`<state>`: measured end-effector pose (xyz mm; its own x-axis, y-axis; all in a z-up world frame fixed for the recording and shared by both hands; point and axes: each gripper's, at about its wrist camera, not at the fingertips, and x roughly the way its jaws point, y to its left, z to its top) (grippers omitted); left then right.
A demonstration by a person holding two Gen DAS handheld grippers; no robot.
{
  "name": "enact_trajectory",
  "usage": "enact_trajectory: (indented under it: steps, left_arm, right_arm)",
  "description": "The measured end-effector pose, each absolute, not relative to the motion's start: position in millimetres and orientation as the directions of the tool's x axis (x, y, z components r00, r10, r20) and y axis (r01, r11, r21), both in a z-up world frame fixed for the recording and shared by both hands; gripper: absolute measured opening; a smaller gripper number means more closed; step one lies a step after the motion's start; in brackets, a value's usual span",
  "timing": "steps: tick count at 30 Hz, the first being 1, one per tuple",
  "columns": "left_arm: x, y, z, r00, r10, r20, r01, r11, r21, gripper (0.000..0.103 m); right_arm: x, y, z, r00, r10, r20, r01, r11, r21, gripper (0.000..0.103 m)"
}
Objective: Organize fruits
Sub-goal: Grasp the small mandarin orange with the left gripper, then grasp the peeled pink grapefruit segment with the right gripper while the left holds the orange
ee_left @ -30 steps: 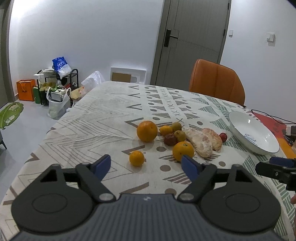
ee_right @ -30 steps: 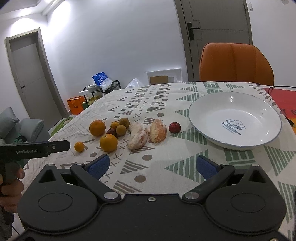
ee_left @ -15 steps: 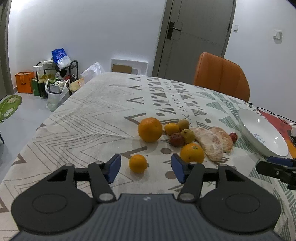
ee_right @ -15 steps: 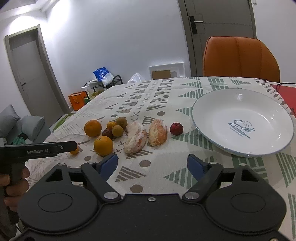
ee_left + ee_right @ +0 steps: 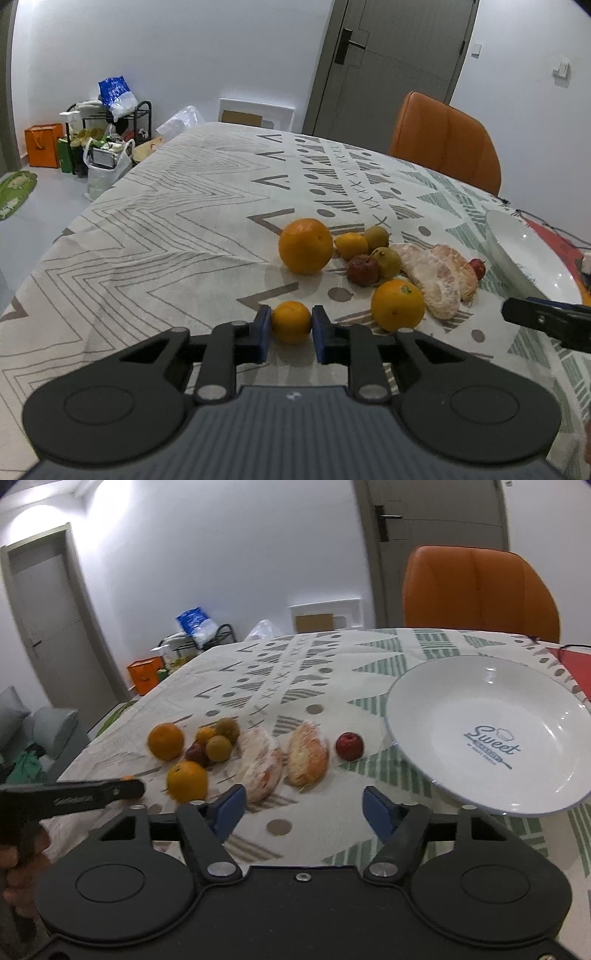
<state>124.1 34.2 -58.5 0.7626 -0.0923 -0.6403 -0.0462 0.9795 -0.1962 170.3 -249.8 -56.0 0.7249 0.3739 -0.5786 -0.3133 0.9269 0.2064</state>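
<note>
L tool (image 5: pixel 291 326) clamped on small round orange mandarin (image 5: pixel 291 321), on patterned-cloth surface (image 5: pixel 166 236). R tool (image 5: pixel 301 810) closing, nothing between; white ceramic bowl (image 5: pixel 417 716) at 1 o'clock.

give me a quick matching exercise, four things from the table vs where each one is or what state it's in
Things:
1. small orange
2. white plate
3. red fruit
4. right gripper

States:
A. holds no fruit
B. nothing between its pads
C. lies between peeled pomelo segment and plate
D. clamped in left gripper

Pairs: 1-D, 2-A, 3-C, 4-B
</note>
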Motion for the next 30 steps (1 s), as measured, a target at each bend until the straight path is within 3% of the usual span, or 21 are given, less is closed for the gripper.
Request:
enact_trajectory:
  steps: [2, 8, 30]
  left_arm:
    - [124, 35, -57, 0.767, -0.089, -0.635, -0.048, 0.980, -0.195, 0.022]
    - [123, 37, -54, 0.776, -0.087, -0.625, -0.051, 0.979, -0.199, 0.022]
    - [119, 62, -52, 0.786, -0.055, -0.616, -0.107, 0.969, -0.223, 0.022]
  right_arm:
    - [176, -250, -58, 0.723, 0.368, -0.584, -0.303, 0.930, 0.209, 0.055]
    - [187, -244, -63, 0.716, 0.361, -0.598, -0.302, 0.932, 0.201, 0.046]
    - [226, -214, -72, 0.698, 0.327, -0.637, -0.328, 0.937, 0.122, 0.044]
